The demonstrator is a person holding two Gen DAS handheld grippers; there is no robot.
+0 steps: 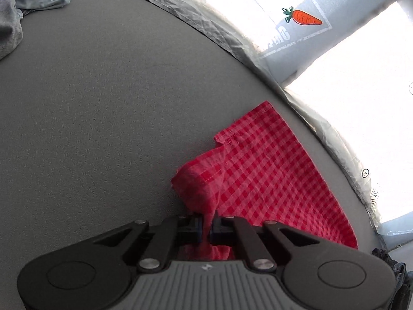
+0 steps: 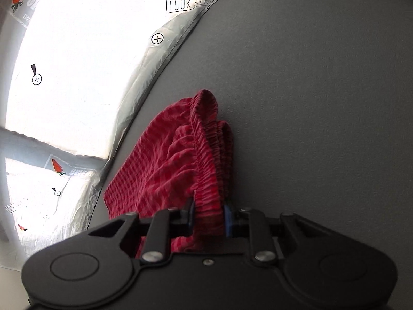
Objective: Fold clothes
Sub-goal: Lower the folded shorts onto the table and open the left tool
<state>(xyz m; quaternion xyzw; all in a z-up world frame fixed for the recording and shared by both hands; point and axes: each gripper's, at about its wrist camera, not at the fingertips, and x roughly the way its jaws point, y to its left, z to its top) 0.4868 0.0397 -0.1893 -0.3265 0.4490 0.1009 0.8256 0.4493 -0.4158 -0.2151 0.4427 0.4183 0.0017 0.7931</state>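
Observation:
A pair of red checked shorts (image 1: 260, 170) lies on the grey table (image 1: 103, 103), near its right edge in the left wrist view. My left gripper (image 1: 206, 228) is shut on a bunched hem corner of the shorts, close to the table. In the right wrist view the shorts (image 2: 165, 160) show their gathered elastic waistband (image 2: 209, 134), standing up in folds. My right gripper (image 2: 209, 215) is shut on that waistband. The cloth hangs between the two grippers.
A heap of other clothes (image 1: 28, 2), blue, grey and checked, sits at the table's far left corner. A white sheet printed with carrots (image 1: 304, 18) and "LOOK HERE" marks (image 2: 191, 2) borders the table (image 2: 309, 103) edge. A dark garment (image 1: 389, 258) shows at lower right.

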